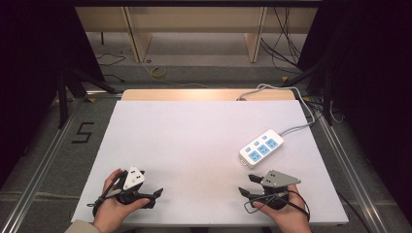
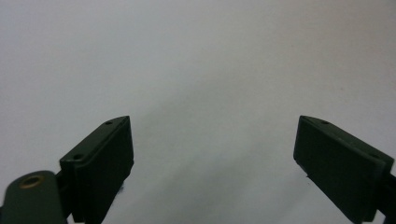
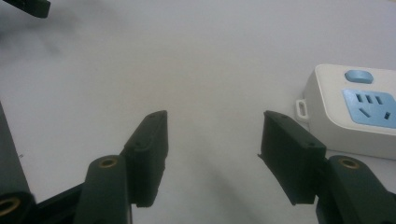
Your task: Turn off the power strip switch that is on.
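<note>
white sheeting covers the table (image 1: 194,145), which sits on a grey floor with wooden shelving and loose cables behind it, and a black numeral 5 (image 1: 83,132) is marked on the floor to the left. a white power strip (image 1: 261,148) with blue sockets lies on the right half of the table, angled, its grey cord (image 1: 296,127) running off the far right edge. the right gripper (image 1: 246,186) is held low at the near edge just in front of the strip, jaws spread wide with nothing between them; in the right gripper view the strip's end (image 3: 352,112) lies just beyond and to the right of the jaws, not touching them. the left gripper (image 1: 156,194) is held at the near left, well apart from the strip, its jaws also spread wide over bare white surface (image 2: 201,70)
</note>
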